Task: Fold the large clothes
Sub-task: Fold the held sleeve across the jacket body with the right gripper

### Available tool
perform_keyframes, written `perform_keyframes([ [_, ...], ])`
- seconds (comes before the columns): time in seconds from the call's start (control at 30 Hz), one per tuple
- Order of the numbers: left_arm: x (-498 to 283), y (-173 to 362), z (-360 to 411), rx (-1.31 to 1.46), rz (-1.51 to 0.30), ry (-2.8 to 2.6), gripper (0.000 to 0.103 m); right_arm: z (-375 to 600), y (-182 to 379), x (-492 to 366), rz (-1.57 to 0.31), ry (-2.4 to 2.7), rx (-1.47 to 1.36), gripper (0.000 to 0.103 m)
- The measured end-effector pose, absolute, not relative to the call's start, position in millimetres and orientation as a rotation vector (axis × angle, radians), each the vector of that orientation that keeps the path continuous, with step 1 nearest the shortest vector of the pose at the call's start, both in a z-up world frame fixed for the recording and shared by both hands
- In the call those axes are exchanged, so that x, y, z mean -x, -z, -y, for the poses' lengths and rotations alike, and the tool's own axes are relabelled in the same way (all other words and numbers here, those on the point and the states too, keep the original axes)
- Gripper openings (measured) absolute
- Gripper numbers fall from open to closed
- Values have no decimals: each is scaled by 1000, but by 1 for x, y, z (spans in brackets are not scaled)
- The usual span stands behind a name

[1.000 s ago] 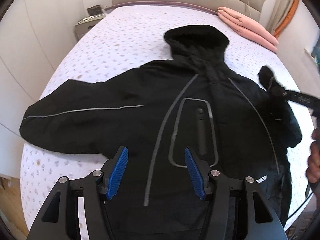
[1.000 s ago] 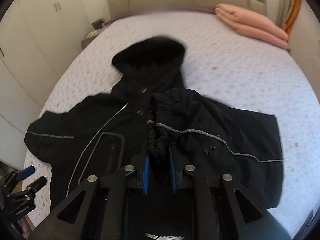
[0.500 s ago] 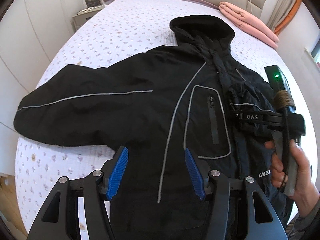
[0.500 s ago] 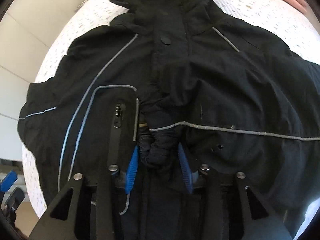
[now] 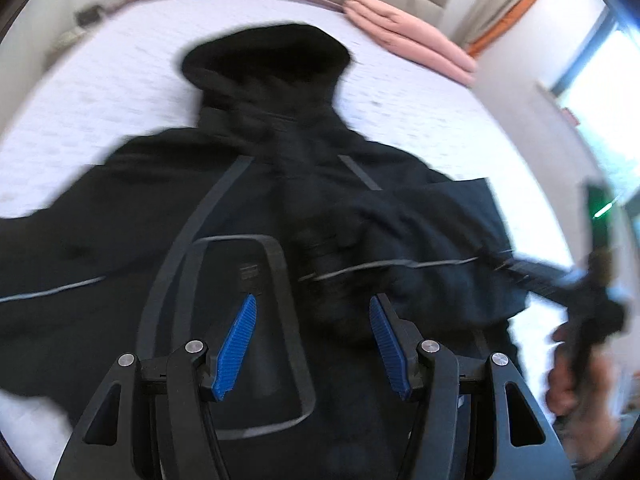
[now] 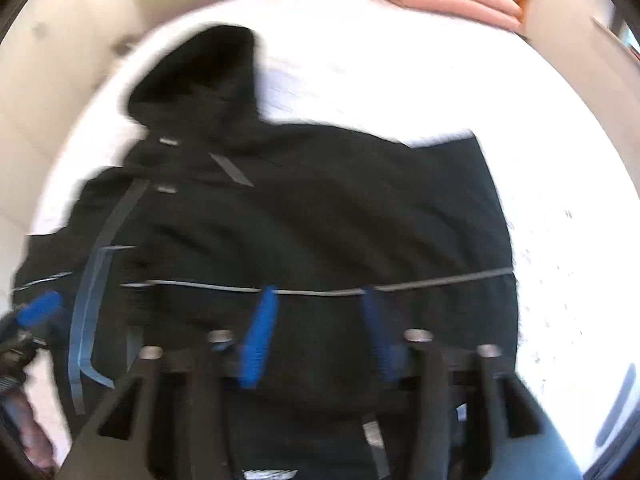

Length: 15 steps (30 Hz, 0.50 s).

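Jacket [image 5: 248, 216], black and hooded, lies spread on the white bed [image 5: 120, 80], filling the centre of both views, hood toward the top of the frame. One sleeve [image 6: 320, 248] is folded across the chest, its grey piping running level across the middle of the right wrist view; the other sleeve trails off the left edge of the left wrist view.

It looks like a padded shell: soft and floppy, probably slick-faced and fairly heavy for cloth, so a shallow pinch may slip. Cuffs, hem corners and the shoulder seam seem the surest places to grip.

The left gripper [image 5: 312, 344] hovers over the chest pocket, fingers spread with nothing between them. The right gripper [image 6: 320, 328] is over the folded sleeve, its jaws closing, nothing visibly pinched between them.
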State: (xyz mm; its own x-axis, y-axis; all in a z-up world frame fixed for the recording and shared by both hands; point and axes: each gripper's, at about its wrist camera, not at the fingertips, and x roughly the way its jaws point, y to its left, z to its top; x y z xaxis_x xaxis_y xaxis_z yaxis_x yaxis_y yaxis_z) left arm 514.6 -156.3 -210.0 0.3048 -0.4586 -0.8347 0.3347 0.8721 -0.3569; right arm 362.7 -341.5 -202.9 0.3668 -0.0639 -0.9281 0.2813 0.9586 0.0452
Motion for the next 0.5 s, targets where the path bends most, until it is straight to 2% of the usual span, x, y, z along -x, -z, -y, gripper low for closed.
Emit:
perform_keyframes([
  [0.13, -540, 241, 176, 155, -1217, 554, 61, 374, 267, -366, -1270, 207, -304, 41],
  [0.4, -554, 277, 196, 163, -1293, 579, 59, 383, 268, -368, -1248, 176, -298, 41],
  [0.43, -553, 278, 196, 163, -1288, 575, 49, 382, 267, -368, -1249, 176, -299, 41],
  [0.47, -551, 277, 196, 162, -1277, 581, 32, 383, 267, -369, -1250, 175, -303, 41],
  [0.5, -551, 276, 197, 162, -1268, 584, 26, 385, 266, -369, -1251, 175, -309, 41],
])
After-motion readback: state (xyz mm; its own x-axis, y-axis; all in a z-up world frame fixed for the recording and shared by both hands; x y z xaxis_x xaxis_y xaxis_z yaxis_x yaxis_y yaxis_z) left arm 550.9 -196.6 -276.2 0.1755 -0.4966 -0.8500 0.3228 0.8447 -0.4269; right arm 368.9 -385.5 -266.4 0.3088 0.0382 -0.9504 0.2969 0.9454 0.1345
